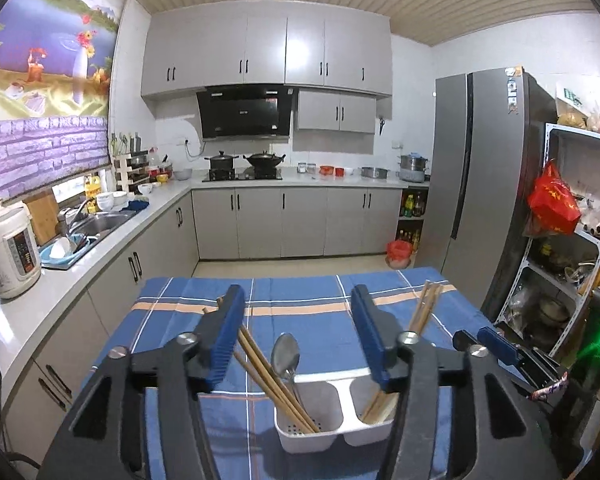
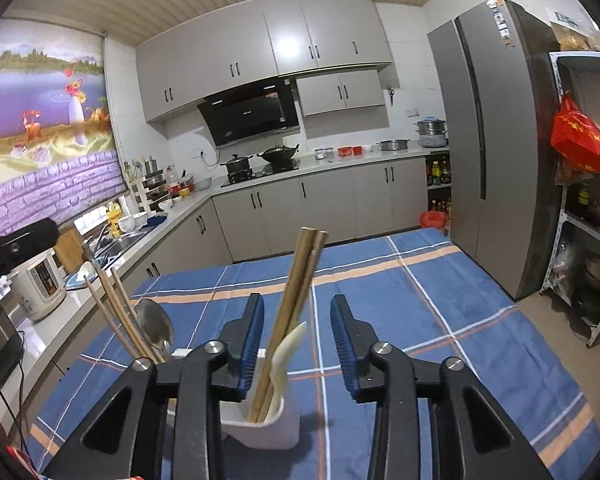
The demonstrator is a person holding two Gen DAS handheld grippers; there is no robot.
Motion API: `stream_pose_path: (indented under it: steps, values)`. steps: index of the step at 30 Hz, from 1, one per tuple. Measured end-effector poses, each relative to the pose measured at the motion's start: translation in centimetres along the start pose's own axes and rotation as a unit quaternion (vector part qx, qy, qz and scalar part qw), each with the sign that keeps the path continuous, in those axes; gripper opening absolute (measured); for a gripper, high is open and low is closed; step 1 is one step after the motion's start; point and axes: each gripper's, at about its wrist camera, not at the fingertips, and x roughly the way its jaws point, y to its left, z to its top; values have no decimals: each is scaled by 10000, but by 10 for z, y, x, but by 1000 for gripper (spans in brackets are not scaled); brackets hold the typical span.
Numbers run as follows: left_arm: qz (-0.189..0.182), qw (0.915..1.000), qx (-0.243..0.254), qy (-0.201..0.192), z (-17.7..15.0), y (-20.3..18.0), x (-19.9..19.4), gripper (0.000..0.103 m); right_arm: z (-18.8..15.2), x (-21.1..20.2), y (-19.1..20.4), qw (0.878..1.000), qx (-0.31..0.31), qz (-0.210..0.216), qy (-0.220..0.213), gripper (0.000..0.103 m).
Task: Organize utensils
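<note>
Left wrist view: left gripper [image 1: 298,338] jaws wide apart, nothing between the pads, held above the near end of the white utensil holder [image 1: 336,426] on the blue plaid tablecloth [image 1: 300,292]. In its left compartment, wooden chopsticks [image 1: 276,384] leaning left beside a metal spoon [image 1: 286,354]; in the right one, more chopsticks [image 1: 422,312]. Risk here: left blue pad very close to the leaning sticks, so a careless sideways pull could snag them and tip the light holder.

Right wrist view: right gripper [image 2: 296,344] also open and empty, straddling upright chopsticks [image 2: 300,300] and a white spoon [image 2: 286,354]. Danger: tall sticks between the jaws; a sideways retreat could drag them out or topple the holder [image 2: 278,428].
</note>
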Motion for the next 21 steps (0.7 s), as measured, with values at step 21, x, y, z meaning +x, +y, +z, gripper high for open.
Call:
stream_pose_path:
  steps: [21]
  values:
    - [387, 9987, -274, 165, -31, -12, -127, 78, -24, -121, -20, 9998, -76, -172, 33, 63]
